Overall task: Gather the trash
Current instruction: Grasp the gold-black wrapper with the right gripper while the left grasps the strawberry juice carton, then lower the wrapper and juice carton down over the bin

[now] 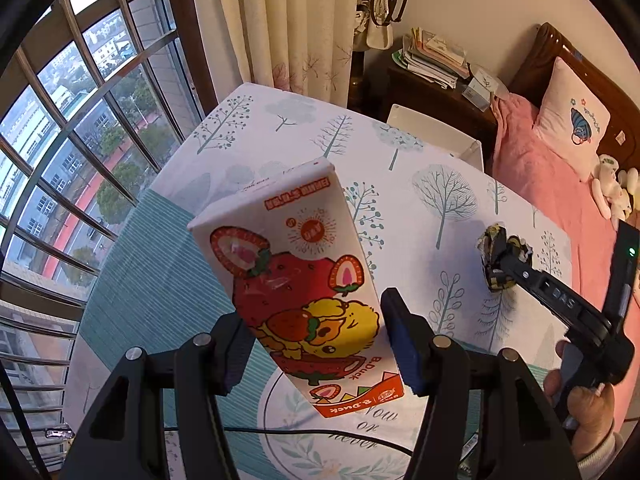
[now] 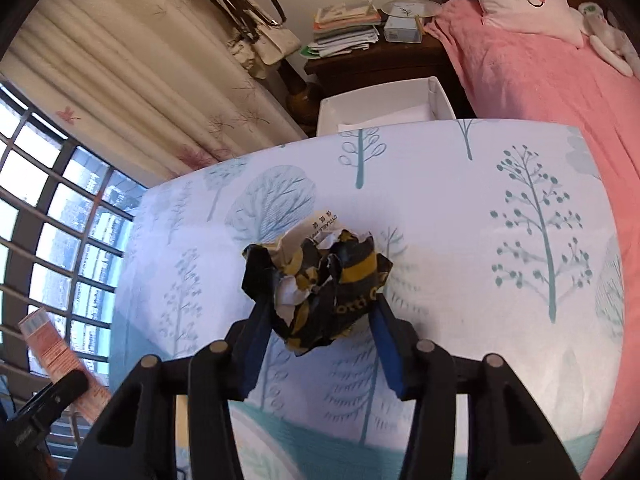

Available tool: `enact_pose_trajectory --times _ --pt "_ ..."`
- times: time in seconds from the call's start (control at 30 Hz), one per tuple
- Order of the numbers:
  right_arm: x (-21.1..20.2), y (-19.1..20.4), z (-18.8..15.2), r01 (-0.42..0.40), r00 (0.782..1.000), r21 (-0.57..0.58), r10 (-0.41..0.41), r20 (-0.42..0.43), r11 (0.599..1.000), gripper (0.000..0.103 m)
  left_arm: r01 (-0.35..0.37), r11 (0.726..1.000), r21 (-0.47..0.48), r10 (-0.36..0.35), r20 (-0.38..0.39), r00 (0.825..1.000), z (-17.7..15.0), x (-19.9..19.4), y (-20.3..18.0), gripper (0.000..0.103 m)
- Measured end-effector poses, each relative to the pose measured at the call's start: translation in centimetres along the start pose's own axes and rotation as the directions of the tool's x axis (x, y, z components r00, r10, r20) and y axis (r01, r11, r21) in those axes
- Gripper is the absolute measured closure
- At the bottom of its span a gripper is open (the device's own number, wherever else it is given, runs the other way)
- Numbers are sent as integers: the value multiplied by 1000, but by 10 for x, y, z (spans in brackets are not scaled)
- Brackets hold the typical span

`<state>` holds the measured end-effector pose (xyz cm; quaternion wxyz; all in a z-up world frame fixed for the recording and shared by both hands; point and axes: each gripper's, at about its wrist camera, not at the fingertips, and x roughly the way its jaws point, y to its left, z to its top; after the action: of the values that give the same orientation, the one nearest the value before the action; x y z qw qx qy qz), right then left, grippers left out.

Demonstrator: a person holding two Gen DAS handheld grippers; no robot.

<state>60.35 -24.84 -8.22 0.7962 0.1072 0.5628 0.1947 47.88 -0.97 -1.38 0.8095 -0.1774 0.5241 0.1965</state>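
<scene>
Blue-padded fingers of the left gripper are closed on the lower end of a strawberry-printed drink carton, which is held tilted and lifted clear of the tree-print tablecloth. Across the table, the right gripper is clamped on a crumpled black-and-yellow wrapper, pinched from both sides; whether the wad is fully off the cloth cannot be told. A white open-topped bin is seen just beyond the far table edge, with something white already lying in it, and is judged to be the place for the trash. For the carrying step, both grips would best be kept firm, the carton being held near one end and likely to swing, and the wrapper being springy and liable to slip from the pads. Each piece would best be released only once it is past the bin's near rim, one at a time, so the grippers are not crowded. Open room lies over the middle of the table; the curtain and window close in the left side, a nightstand stacked with papers stands behind the bin, and a pink-covered bed borders the right.
</scene>
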Motion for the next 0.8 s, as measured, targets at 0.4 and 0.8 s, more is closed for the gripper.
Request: enact_pose_trajectory --times 0.4,0.8 --pt "-80 32 -85 -78 996 -44 80 35 996 54 73 996 60 -72 -10 997 -55 -48 31 44" --pt "-146 84 -219 -7 999 -81 10 42 997 54 198 965 172 -192 -55 980 -147 -108 107 44"
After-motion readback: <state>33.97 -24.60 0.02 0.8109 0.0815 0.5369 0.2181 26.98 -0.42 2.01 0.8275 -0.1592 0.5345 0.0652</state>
